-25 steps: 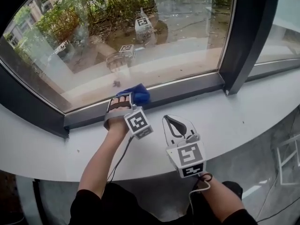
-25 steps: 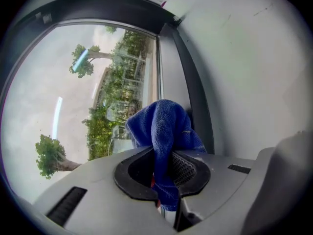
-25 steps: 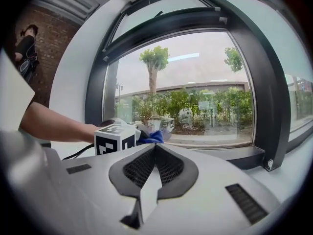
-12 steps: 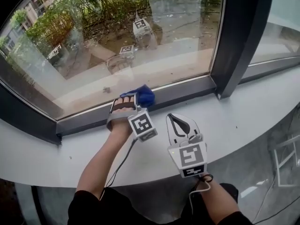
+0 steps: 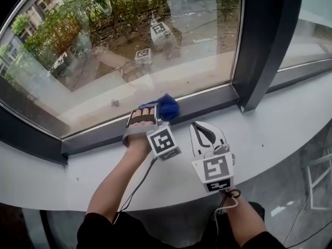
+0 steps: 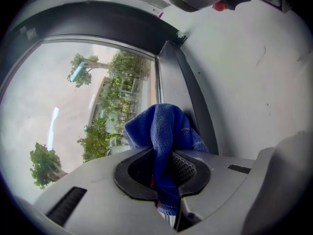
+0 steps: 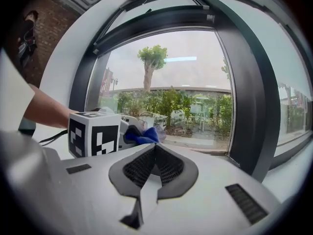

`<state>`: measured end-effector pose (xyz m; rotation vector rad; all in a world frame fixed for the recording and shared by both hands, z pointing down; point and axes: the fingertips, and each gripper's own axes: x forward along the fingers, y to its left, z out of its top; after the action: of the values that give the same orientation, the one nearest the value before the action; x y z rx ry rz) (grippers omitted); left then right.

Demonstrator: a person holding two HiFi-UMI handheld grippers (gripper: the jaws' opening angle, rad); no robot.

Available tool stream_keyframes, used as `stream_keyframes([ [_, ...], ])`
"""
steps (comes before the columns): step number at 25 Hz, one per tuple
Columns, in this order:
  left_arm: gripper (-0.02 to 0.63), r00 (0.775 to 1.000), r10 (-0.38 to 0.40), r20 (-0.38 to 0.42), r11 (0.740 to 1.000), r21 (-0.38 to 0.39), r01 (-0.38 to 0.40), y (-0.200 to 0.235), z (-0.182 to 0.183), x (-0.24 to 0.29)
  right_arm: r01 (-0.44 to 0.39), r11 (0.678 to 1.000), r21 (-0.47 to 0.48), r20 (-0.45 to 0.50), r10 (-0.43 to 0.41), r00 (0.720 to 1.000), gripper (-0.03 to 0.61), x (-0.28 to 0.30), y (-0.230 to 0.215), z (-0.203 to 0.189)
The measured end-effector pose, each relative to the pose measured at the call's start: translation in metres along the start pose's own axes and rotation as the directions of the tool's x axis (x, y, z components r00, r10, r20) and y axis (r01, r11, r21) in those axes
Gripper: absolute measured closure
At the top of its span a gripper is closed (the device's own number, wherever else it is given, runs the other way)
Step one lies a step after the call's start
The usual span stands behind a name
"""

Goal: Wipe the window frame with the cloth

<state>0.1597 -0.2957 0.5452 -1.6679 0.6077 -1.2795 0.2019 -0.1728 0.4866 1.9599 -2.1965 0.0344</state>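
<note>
My left tool (image 5: 157, 113) grips the blue cloth (image 5: 167, 107) against the window frame (image 5: 207, 101), further right along the bottom rail than a second ago. My right tool (image 5: 201, 130) sits closed and empty beside it.

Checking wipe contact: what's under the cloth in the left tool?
The dark lower window frame runs beneath the cloth, pinched in the left tool. The contact spot itself is covered.

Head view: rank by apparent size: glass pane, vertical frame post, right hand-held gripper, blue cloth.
1. glass pane
2. vertical frame post
3. right hand-held gripper; it is nearest the camera, which inflates it
4. blue cloth, bunched up and only partly showing
</note>
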Motion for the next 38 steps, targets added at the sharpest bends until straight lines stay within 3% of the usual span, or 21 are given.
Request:
stream_keyframes([
  [13,0.557,0.996,-0.011,0.085,0.998,0.066,0.005,0.004,0.062,0.010,0.124,0.991,-0.057,0.044,-0.122,0.992,0.572,0.008,-0.078,-0.011],
  [17,0.555,0.995,-0.007,0.102,0.996,0.094,-0.002,0.004,0.083,0.014,0.176,0.984,-0.007,0.043,-0.175,0.984,0.572,0.004,-0.106,-0.013],
  [25,0.554,0.988,-0.091,0.126,0.995,0.061,0.084,0.010,0.116,0.019,0.203,0.977,0.062,0.030,-0.205,0.978,0.572,0.004,-0.132,-0.021],
  [33,0.555,0.984,-0.072,0.163,0.995,0.087,0.058,0.018,0.155,0.020,0.219,0.975,0.030,-0.011,-0.219,0.976,0.572,-0.003,-0.154,-0.030],
  [38,0.555,0.976,-0.078,0.201,0.991,0.124,0.053,0.025,0.179,0.023,0.226,0.969,0.103,0.008,-0.228,0.974,0.572,-0.001,-0.162,-0.038],
])
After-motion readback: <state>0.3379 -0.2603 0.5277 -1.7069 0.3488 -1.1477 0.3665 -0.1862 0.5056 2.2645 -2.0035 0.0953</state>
